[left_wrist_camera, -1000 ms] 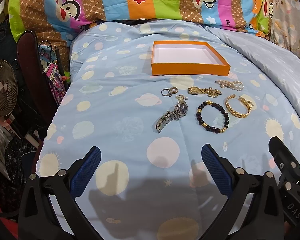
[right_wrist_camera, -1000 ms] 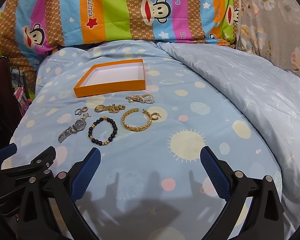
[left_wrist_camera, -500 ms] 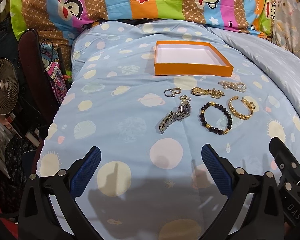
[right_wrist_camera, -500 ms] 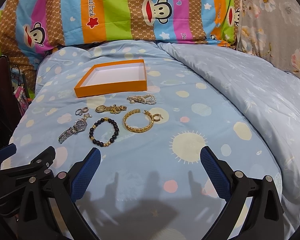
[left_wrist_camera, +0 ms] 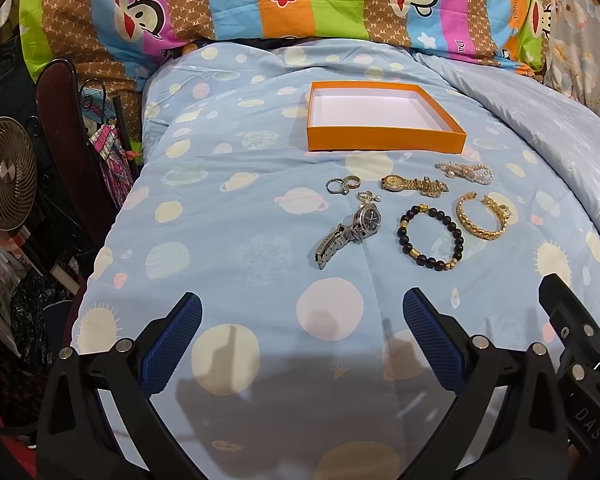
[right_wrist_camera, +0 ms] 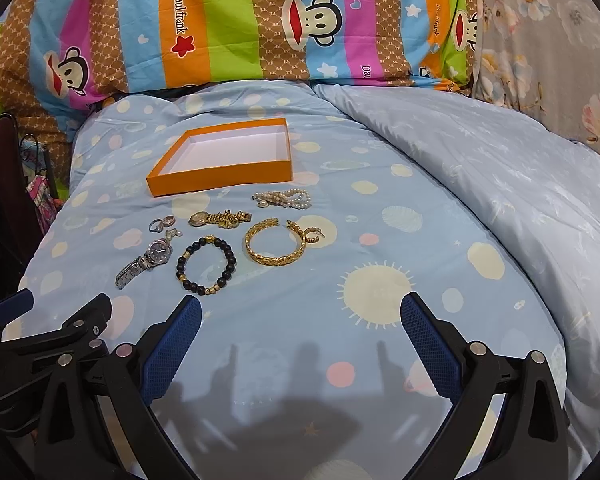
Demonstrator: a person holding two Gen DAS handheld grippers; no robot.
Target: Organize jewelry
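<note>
Both spread tools [left_wrist_camera: 302, 334] [right_wrist_camera: 300, 334] have edged nearer the jewelry on the blue planet-print bedspread [left_wrist_camera: 228, 248].

Matt cardboard box [left_wrist_camera: 384, 139], shiny metal watch [left_wrist_camera: 350, 230], glossy dark beads [left_wrist_camera: 430, 238], smooth cotton bedsheet [left_wrist_camera: 236, 240]

We are seeing 2 black grippers, left gripper [left_wrist_camera: 302, 316] and right gripper [right_wrist_camera: 300, 316], wearing blue textured pads [left_wrist_camera: 172, 346], silver screws [left_wrist_camera: 124, 345] and white "DAS" lettering [left_wrist_camera: 588, 424].
</note>
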